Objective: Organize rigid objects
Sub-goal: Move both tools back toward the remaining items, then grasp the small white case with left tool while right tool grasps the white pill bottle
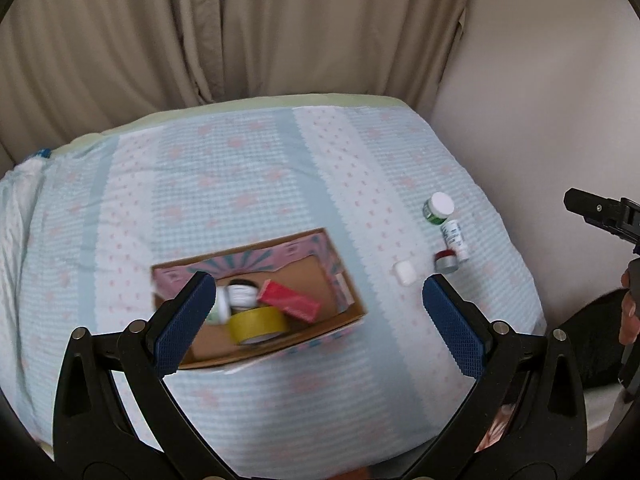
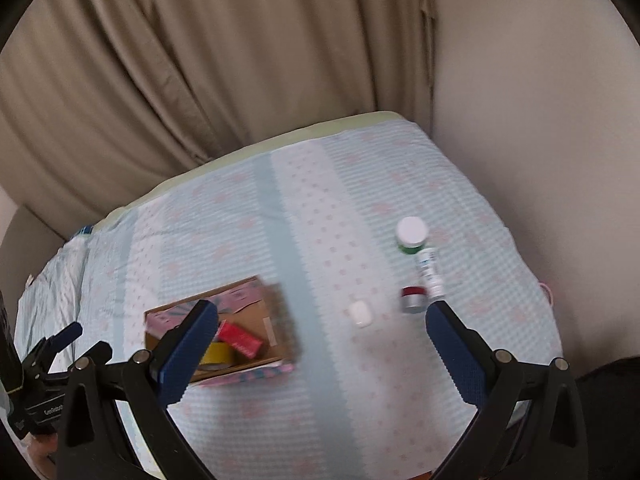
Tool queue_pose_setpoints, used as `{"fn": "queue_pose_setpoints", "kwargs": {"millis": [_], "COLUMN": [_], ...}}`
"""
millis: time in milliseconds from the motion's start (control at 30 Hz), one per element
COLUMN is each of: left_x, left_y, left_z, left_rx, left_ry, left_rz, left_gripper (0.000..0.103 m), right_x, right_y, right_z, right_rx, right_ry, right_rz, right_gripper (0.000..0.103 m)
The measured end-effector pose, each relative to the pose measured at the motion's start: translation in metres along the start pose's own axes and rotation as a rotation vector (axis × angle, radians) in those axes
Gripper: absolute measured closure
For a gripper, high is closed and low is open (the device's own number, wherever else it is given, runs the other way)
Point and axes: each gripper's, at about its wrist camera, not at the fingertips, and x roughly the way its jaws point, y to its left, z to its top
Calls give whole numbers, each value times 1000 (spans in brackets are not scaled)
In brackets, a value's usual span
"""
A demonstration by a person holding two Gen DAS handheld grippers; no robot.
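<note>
An open cardboard box (image 1: 344, 300) (image 2: 276, 320) with pink patterned sides lies on the bed. Inside are a yellow tape roll (image 1: 258, 324) (image 2: 218, 354), a red box (image 1: 289, 301) (image 2: 239, 338) and a white-lidded jar (image 1: 241, 295). To its right on the cover lie a green jar with a white lid (image 1: 438, 208) (image 2: 411, 235), a white tube (image 1: 454, 240) (image 2: 430, 272), a red-and-silver cap (image 1: 446, 261) (image 2: 413, 299) and a small white case (image 1: 404, 273) (image 2: 359, 313). My left gripper (image 1: 316, 296) is open and empty above the box. My right gripper (image 2: 322, 328) is open and empty above the cover.
The bed has a light blue and white cover (image 1: 280, 168) (image 2: 320, 220). Beige curtains (image 1: 240, 32) hang behind it and a plain wall (image 1: 540, 100) stands at the right. The right gripper's body (image 1: 600, 212) shows at the right edge of the left wrist view.
</note>
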Motion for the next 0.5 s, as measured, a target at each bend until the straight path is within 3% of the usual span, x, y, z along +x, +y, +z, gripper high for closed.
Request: {"fn": "queue_pose_setpoints", "kwargs": {"millis": [300,500], "left_x": [66,131], "left_y": [-113,-148], "left_z": [7,-4], "left_rx": [-104,-203], "left_ry": [48,122], "left_rz": [33,26], "left_gripper": [0,0], "right_x": [43,102], "right_y": [-112,-159], "right_z": [46,63], "right_rx": [-17,-30], "right_ry": [72,170], "right_rz": [75,95], "right_gripper": [0,0]}}
